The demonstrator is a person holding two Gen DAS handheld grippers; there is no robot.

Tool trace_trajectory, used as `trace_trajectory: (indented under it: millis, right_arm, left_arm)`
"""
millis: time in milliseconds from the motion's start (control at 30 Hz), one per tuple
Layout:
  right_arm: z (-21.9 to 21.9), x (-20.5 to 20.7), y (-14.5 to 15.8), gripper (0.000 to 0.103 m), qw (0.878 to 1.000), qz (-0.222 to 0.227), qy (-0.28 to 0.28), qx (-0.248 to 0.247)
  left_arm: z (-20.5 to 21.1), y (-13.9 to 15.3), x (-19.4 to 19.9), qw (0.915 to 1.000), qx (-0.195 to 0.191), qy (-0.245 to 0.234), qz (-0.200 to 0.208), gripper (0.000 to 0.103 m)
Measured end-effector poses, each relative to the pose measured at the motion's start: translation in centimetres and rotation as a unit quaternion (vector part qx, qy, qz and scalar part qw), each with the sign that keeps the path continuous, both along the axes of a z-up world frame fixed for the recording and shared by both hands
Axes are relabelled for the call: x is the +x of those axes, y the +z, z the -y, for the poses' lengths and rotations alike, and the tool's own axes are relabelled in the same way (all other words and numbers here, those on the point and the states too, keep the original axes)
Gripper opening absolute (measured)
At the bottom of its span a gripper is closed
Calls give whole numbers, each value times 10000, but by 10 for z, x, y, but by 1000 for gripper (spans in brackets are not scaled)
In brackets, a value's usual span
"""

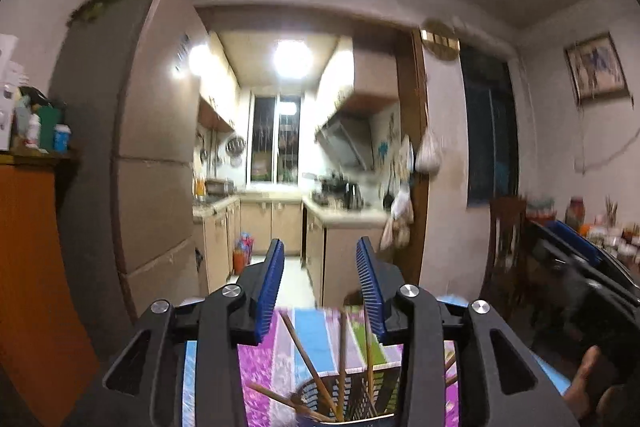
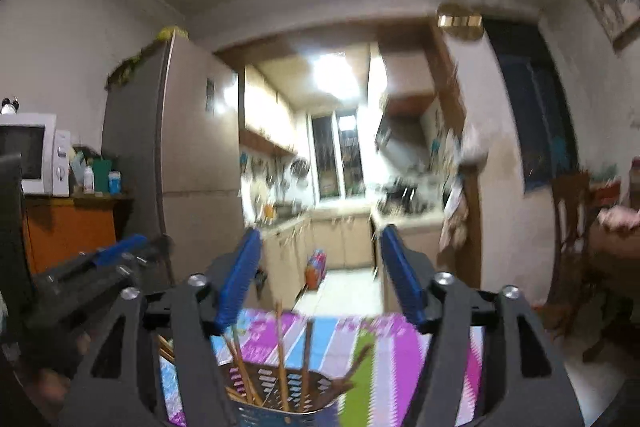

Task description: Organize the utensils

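- Two grippers hover side by side over a striped cloth [image 1: 320, 331], both aimed at a lit kitchen beyond.
- Left gripper [image 1: 320, 287]: blue pads spread, nothing between them; they frame only the kitchen floor and cabinets.
- Right gripper [image 2: 320, 275]: pads spread wider, also empty.
- Chopsticks [image 1: 308, 359] stand at loose angles in a dark slotted holder [image 1: 352, 399] on the cloth, just below and in front of both sets of fingers. None touches a pad.
- From the right wrist, the same holder [image 2: 280, 387] sits low in the centre, its chopsticks [image 2: 280, 339] leaning out past the rim, tips short of the pads.
- Each gripper shows at the edge of the other's view: the right one [image 1: 576, 247] at right, with part of a hand [image 1: 584, 379] behind it; the left one [image 2: 116, 247] at left.
- A tall fridge [image 1: 156, 155] stands left of the kitchen doorway, an orange cabinet [image 2: 68, 231] with a microwave [image 2: 36, 151] beside it.
- Much of the scene is blurred.
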State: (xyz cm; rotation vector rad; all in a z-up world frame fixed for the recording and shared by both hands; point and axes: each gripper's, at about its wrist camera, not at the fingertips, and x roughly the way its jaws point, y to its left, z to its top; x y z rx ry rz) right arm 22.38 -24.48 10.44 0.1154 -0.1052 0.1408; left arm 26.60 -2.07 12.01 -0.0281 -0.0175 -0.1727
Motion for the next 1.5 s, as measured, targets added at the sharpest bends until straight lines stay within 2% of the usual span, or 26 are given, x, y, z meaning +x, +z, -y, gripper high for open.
trace_trajectory:
  millis: [67,133,167,233,300,333,400,467,567,700,767,800,900,1000,1100,1333,1500]
  right_arm:
    - [16,-42,17,79,9993,299,-236,33]
    - [26,-76,27,98,9976,489,-489,-14]
    - [30,-96,30,98,9963,560,-651,-64]
    - [36,-135,29,98,9931,596,-987,-211]
    - [40,-177,15,98,9880,595,-1406,-212]
    - [41,-193,5,98,9850,514,-1636,-203]
    - [42,-213,-13,98,9815,291,-1877,-258]
    - [41,-232,-39,98,9825,-47,-1832,-325]
    - [35,-245,-71,98,9794,-623,-1891,-329]
    - [12,-240,-94,98,9705,-1253,-1915,-763]
    - [-5,-240,-97,98,9651,-1414,-1900,-1122]
    - [-13,-244,-97,98,9657,-1351,-1861,-1203]
    - [-31,-272,-86,98,9697,-756,-1902,-1336]
    - [-43,-291,-76,98,9696,-310,-1965,-1423]
    - [-47,-304,-66,98,9665,-121,-2084,-1490]
    - [-31,-285,-60,98,9753,-808,-1772,-1045]
    - [-19,-254,-78,98,9721,-1517,-1622,-750]
  left_arm:
    - [-16,22,-32,9994,-106,145,289,53]
    - [-34,38,-74,9979,-111,246,591,78]
    - [-38,41,-91,9971,-54,328,682,91]
    - [-48,41,-130,9956,186,440,811,99]
    - [-53,27,-159,9958,331,440,731,99]
    - [-57,14,-172,9969,389,419,540,99]
    - [-63,-10,-186,9984,404,375,113,99]
    - [-74,-44,-200,9980,181,296,-531,99]
    - [-89,-87,-219,9933,-110,314,-1108,99]
    - [-97,-118,-241,9886,33,726,-1318,99]
    - [-101,-116,-256,9887,71,865,-1225,99]
    - [-102,-113,-264,9892,124,956,-1102,99]
    - [-104,-96,-293,9897,183,1300,-564,99]
    - [-103,-85,-312,9879,209,1472,-447,99]
    - [-100,-76,-326,9880,224,1507,-267,99]
    - [-90,-63,-302,9840,149,1428,-1054,99]
    - [-65,-88,-258,9772,455,1233,-1670,99]
